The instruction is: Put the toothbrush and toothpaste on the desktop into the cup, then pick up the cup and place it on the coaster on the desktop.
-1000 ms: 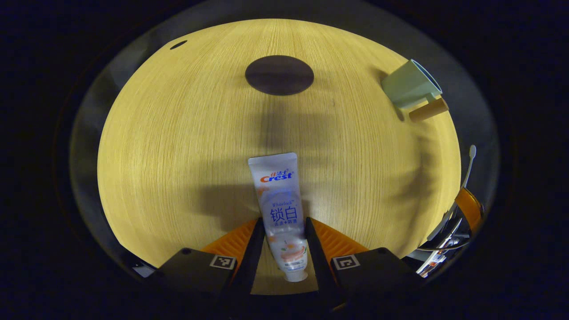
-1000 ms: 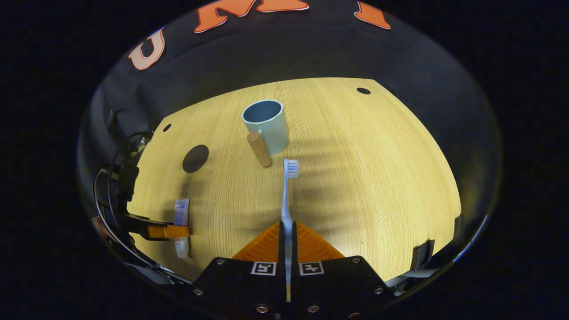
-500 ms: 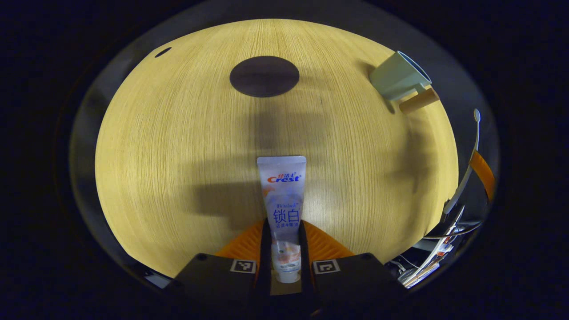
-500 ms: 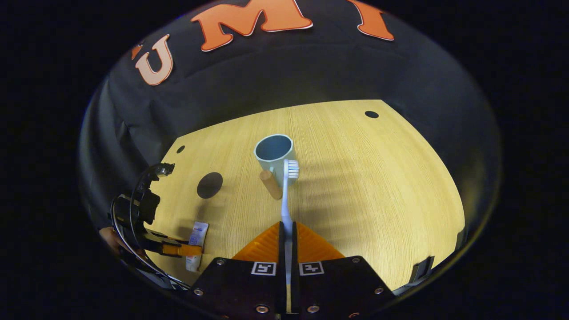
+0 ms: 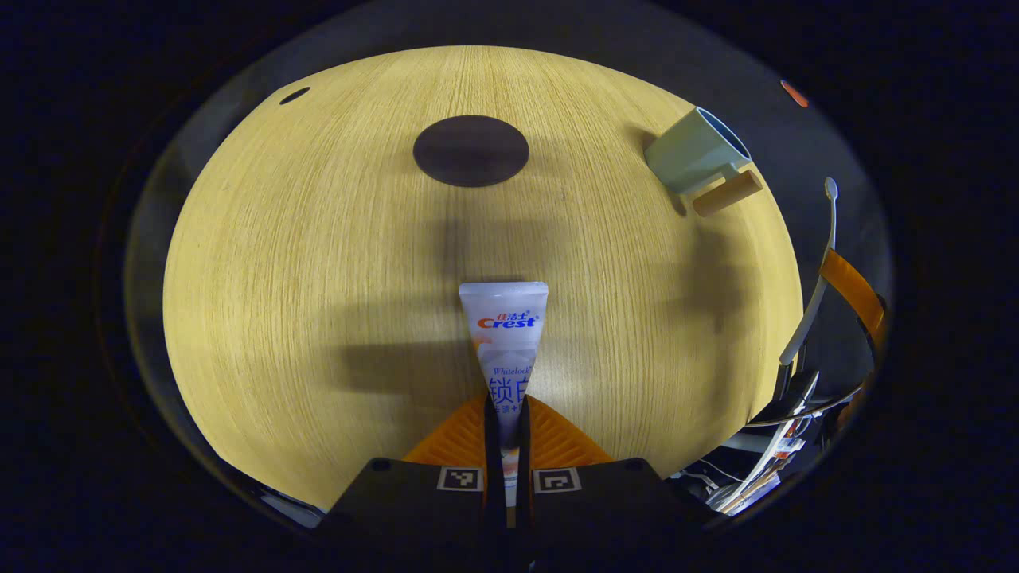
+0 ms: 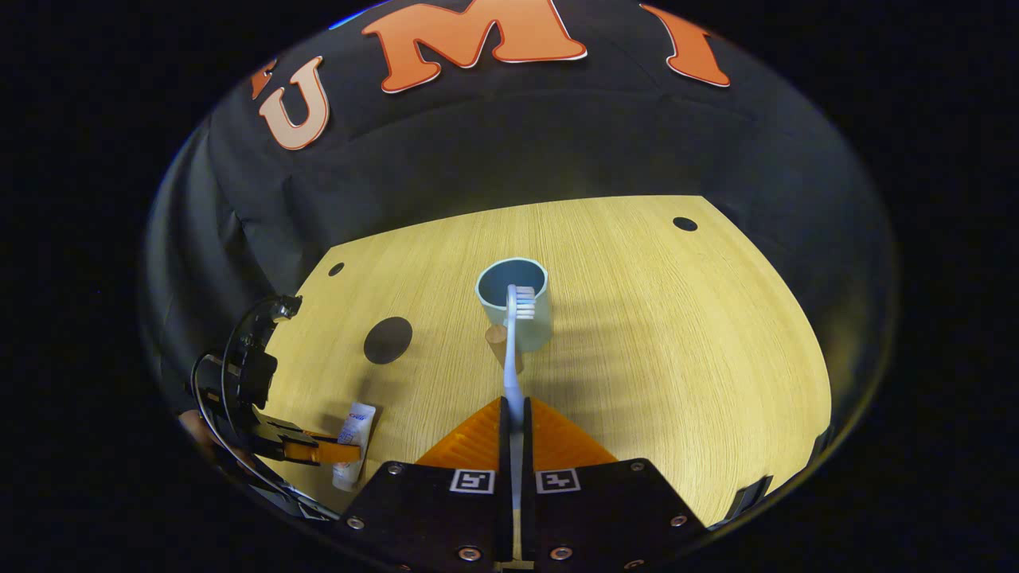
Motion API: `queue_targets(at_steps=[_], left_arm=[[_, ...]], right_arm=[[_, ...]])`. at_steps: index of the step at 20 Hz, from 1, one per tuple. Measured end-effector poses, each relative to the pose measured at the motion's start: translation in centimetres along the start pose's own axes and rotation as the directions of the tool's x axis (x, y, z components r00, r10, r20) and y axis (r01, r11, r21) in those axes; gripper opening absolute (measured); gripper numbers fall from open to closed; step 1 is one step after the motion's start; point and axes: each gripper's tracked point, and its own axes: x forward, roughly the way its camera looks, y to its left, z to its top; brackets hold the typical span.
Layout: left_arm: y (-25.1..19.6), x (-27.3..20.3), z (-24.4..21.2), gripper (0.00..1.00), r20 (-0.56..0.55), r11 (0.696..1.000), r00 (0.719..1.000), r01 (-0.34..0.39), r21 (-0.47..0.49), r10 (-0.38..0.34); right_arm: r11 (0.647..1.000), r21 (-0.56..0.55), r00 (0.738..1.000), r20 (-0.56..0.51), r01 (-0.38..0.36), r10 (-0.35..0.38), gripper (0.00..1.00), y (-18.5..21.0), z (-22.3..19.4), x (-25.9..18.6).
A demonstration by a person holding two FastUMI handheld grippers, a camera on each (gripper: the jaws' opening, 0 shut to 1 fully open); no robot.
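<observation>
Since a second ago, left gripper (image 5: 506,414) squeezed tight on toothpaste (image 5: 507,334), tube now pinched narrow between my fingers, crimped end pointing up frame centre. Right gripper (image 6: 515,414) came closer to cup (image 6: 516,302), clamped on toothbrush (image 6: 513,358) handle, bristle head now overlapping cup rim mid frame. Cup stands upright on desktop (image 6: 677,334), wooden handle facing me. Coaster (image 6: 388,340) sits left of cup, well apart. In left gripper view coaster (image 5: 470,150) upper centre, cup (image 5: 694,151) upper right, toothbrush (image 5: 816,270) far right edge.
</observation>
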Motion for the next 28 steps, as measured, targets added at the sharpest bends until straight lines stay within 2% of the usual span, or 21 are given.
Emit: queue_targets(at_steps=[6, 11, 17, 20, 22, 25, 28], left_arm=[[1.4, -2.5, 0.2, 0.08, 0.032, 0.999, 0.999, -0.019, -0.03, 0.02], [1.0, -5.2, -0.9, 0.09, 0.059, 0.998, 0.997, -0.041, -0.04, 0.043], [0.8, -8.2, -2.0, 0.09, 0.084, 0.994, 0.993, -0.079, -0.071, 0.085], [0.9, -8.7, -2.2, 0.1, 0.093, 0.991, 0.99, -0.096, -0.094, 0.105], [0.5, -7.1, -1.7, 0.09, 0.095, 0.989, 0.989, -0.098, -0.114, 0.109], [0.5, -7.3, -1.3, 0.09, 0.099, 0.983, 0.987, -0.111, -0.144, 0.126], [0.6, -7.9, -0.9, 0.09, 0.107, 0.977, 0.983, -0.126, -0.174, 0.146]], right_arm=[[0.999, 0.004, 0.992, 0.12, -0.04, 0.04, 0.05, -0.9, 2.6, 1.2], [0.995, -0.022, 0.961, 0.256, -0.1, 0.102, 0.05, -0.5, 5.8, 3.4], [0.984, -0.11, 0.897, 0.408, -0.138, 0.171, 0.04, -1.9, 11.4, 6.4], [0.977, -0.136, 0.839, 0.502, -0.162, 0.209, 0.04, -3.2, 15.3, 6.7], [0.972, -0.167, 0.811, 0.539, -0.164, 0.229, 0.04, -4.2, 17.0, 6.4], [0.965, -0.193, 0.779, 0.571, -0.18, 0.26, 0.04, -3.0, 18.3, 7.8], [0.961, -0.205, 0.773, 0.574, -0.186, 0.272, 0.04, -2.5, 18.5, 10.2]])
